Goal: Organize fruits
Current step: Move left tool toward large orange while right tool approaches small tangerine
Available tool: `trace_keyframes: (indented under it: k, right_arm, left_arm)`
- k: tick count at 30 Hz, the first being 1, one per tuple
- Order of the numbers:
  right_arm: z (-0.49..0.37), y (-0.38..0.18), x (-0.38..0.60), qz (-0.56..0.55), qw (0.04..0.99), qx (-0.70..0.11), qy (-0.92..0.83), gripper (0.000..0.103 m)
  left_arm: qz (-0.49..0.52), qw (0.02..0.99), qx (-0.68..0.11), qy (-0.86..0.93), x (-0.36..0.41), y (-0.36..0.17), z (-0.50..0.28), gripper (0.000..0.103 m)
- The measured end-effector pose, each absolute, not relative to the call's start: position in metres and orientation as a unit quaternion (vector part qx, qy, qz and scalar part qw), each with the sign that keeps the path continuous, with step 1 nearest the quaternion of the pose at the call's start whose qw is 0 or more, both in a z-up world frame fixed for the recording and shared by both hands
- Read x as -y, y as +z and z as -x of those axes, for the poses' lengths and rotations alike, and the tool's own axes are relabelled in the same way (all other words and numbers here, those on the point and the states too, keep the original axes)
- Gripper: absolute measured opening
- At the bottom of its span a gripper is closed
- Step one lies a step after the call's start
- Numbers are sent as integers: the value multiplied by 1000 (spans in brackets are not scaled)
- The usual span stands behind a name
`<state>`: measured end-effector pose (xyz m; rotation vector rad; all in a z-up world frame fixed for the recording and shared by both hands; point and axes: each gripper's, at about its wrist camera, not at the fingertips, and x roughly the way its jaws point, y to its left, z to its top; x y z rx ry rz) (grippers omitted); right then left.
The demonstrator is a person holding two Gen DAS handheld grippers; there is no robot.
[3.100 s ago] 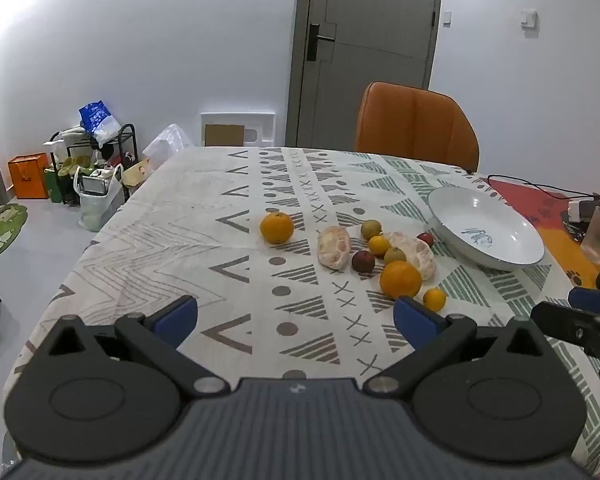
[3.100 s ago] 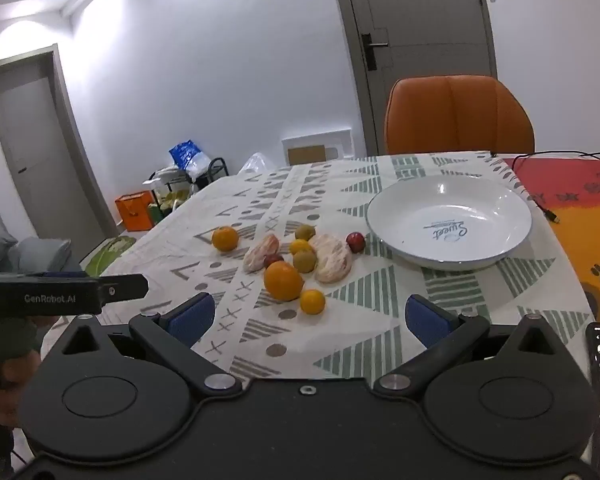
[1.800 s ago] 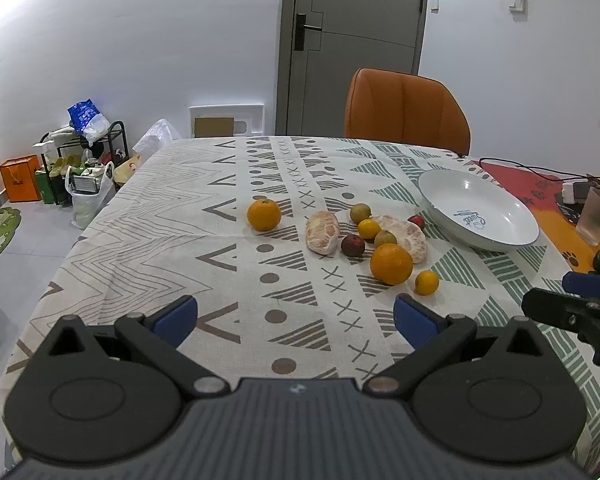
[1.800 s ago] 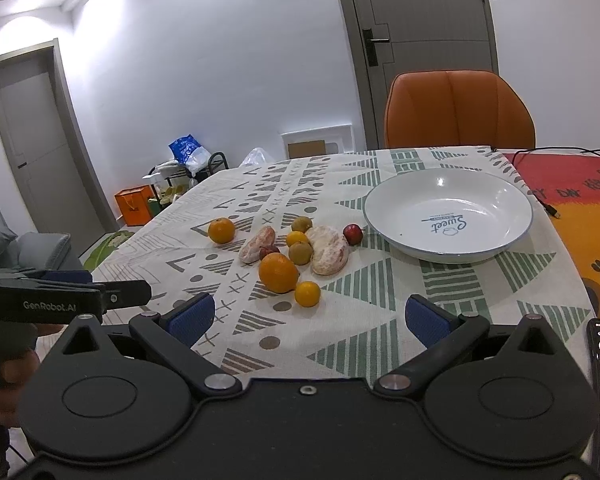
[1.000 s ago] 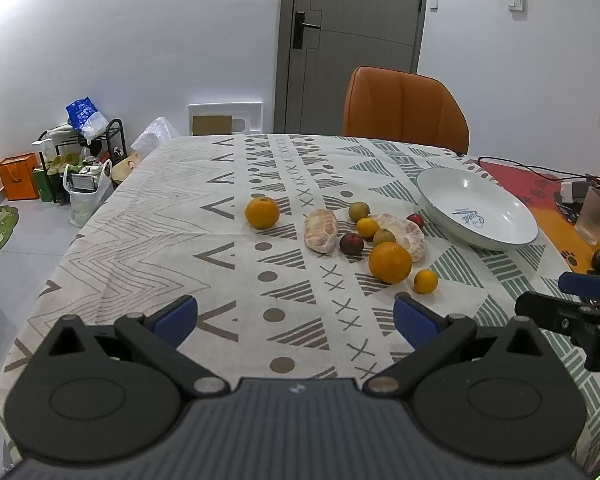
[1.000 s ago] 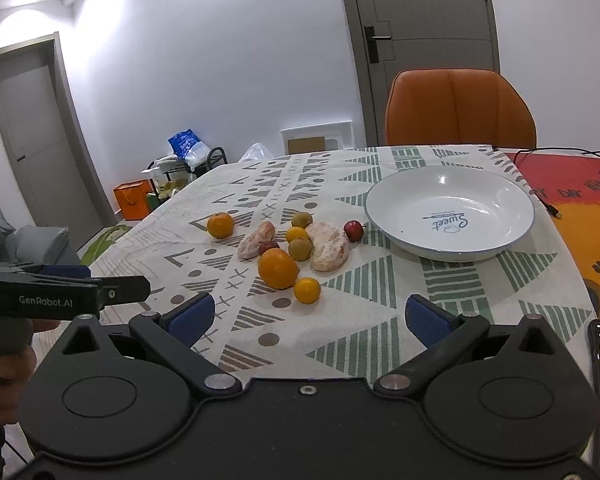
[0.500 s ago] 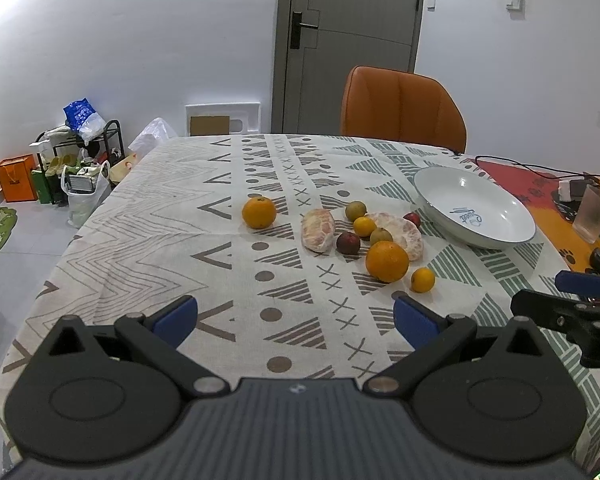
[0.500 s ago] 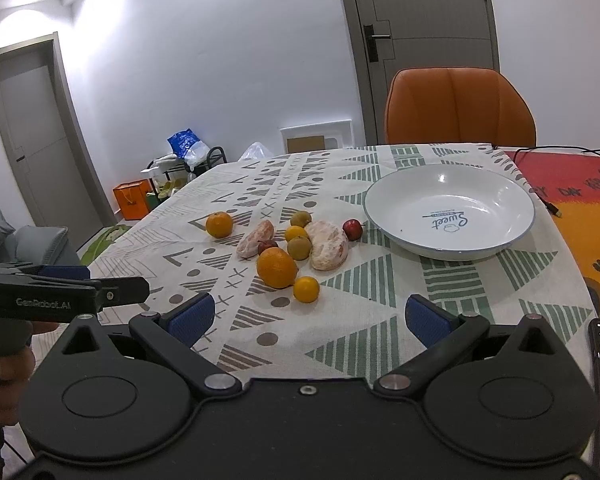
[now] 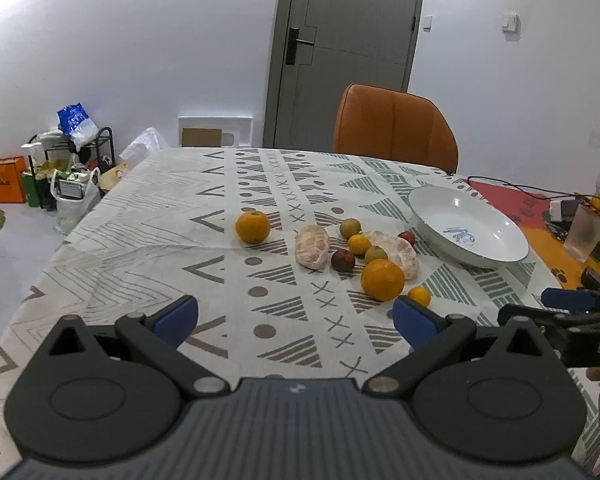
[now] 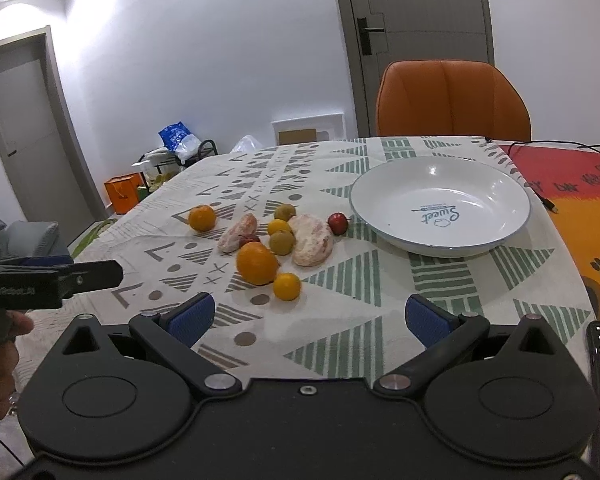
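Hovering both tongs, left (image 9: 294, 318) and right (image 10: 307, 316), wide, empty; lining up on fruits (image 10: 288, 286) beside bare plate (image 10: 439, 246), nothing loaded yet.

1. Left gripper (image 9: 296, 320) now sits a little farther back from the white plate (image 9: 495, 256) than three seconds ago; fruit cluster reads lower and smaller.
2. Right gripper (image 10: 307, 316) sits slightly closer to the plate (image 10: 495, 244).
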<state>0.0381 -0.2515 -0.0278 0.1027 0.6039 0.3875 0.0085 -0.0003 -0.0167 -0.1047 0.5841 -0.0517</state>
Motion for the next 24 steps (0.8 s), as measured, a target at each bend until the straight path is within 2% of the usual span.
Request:
trace_keyframes:
  k: [18, 20, 24]
  right_arm:
    - [-71, -47, 243, -62, 924, -305, 222, 102]
    - [-74, -49, 243, -64, 922, -306, 227, 93]
    - [-82, -54, 241, -69, 918, -314, 234, 82]
  left_arm:
    - [91, 947, -301, -58, -4, -39, -45, 99]
    - [90, 946, -305, -62, -2, -41, -49, 99]
    - [97, 943, -312, -69, 1, -44, -58, 99]
